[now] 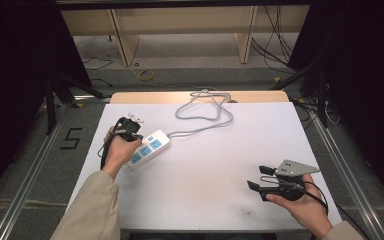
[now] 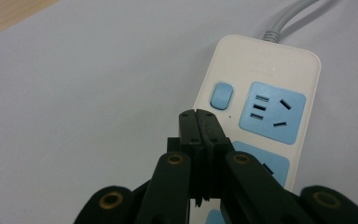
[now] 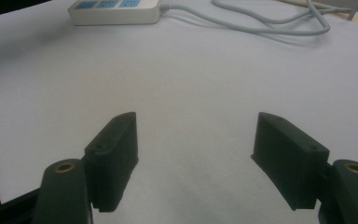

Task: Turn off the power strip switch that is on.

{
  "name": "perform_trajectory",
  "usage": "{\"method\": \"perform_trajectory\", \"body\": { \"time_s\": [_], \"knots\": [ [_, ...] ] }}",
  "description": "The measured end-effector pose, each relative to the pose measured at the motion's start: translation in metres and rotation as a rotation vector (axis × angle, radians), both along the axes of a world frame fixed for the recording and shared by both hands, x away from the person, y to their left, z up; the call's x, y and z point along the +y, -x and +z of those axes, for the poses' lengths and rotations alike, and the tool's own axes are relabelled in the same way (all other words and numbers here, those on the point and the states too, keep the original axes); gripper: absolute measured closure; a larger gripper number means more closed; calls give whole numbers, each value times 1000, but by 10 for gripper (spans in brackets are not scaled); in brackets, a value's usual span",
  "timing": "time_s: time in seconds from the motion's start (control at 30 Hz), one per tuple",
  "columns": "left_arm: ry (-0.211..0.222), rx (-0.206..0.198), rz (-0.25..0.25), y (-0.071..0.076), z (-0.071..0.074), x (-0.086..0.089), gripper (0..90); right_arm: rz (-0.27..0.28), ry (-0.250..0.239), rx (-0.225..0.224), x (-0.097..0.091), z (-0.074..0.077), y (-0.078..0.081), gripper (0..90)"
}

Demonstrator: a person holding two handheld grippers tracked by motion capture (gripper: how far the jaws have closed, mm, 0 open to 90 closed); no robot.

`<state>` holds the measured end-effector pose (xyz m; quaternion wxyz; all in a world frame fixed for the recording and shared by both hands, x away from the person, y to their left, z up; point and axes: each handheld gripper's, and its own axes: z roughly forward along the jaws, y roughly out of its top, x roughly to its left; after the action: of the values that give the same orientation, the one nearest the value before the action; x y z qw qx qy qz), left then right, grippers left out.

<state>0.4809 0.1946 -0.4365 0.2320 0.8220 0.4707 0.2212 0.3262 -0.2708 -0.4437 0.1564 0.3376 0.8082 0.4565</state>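
Above, in the high view, a white power strip (image 1: pixel 148 148) with blue sockets lay left of centre on the white table (image 1: pixel 205 175), its grey cable (image 1: pixel 205 112) looping toward the far edge; the left gripper (image 1: pixel 126 131) sat at its far-left end, and the right gripper (image 1: pixel 260 178) hovered near right, well apart. The left gripper view showed the jaws pressed together, empty, over the strip beside a blue switch (image 2: pixel 221 95). The right gripper view showed jaws spread wide over bare table, the strip far off.
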Motion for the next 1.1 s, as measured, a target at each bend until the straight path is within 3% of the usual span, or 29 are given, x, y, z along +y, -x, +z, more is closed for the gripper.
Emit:
{"method": "perform_trajectory", "body": {
  "time_s": [0.6,1.1],
  "knots": [
    [-28,64,-29,-5,-9,-1,898,1,2,0,0,0,0,311],
    [-60,78,-35,-7,-9,-4,898,2,3,1,0,0,0,310]
  ]
}}
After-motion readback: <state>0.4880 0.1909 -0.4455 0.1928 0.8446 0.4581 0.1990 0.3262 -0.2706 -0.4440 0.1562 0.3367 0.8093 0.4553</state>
